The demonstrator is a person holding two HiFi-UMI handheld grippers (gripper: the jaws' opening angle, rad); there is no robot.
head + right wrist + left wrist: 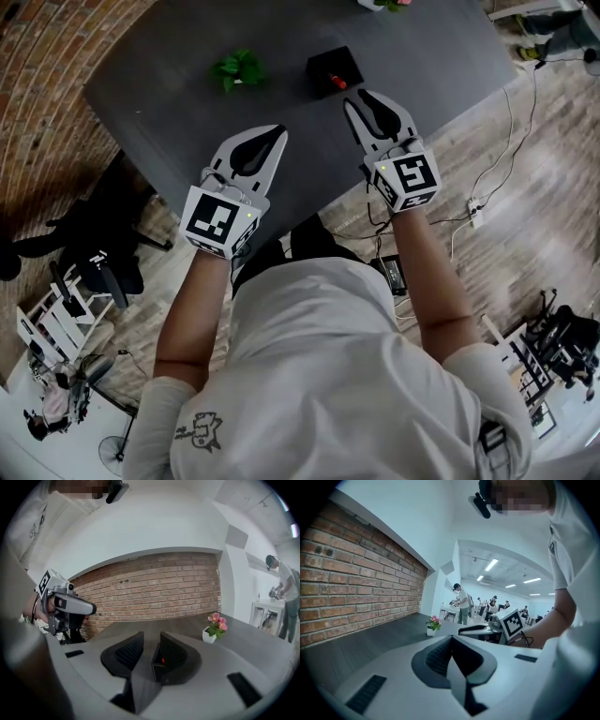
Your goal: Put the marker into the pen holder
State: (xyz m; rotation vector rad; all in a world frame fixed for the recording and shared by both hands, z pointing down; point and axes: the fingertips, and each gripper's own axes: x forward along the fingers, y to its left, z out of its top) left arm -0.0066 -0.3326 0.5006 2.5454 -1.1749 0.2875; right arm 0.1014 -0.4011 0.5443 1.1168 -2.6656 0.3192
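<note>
A black pen holder stands on the dark grey table, with a red marker showing inside it. My right gripper is just in front of the holder, open, with nothing between its jaws. In the right gripper view the holder and the red marker show through the gap of that gripper. My left gripper hovers over the table's near edge to the left. It is shut and empty; in the left gripper view its jaws meet.
A small green plant with pink flowers sits on the table left of the holder. A second plant is at the far edge. Cables and a power strip lie on the wooden floor to the right.
</note>
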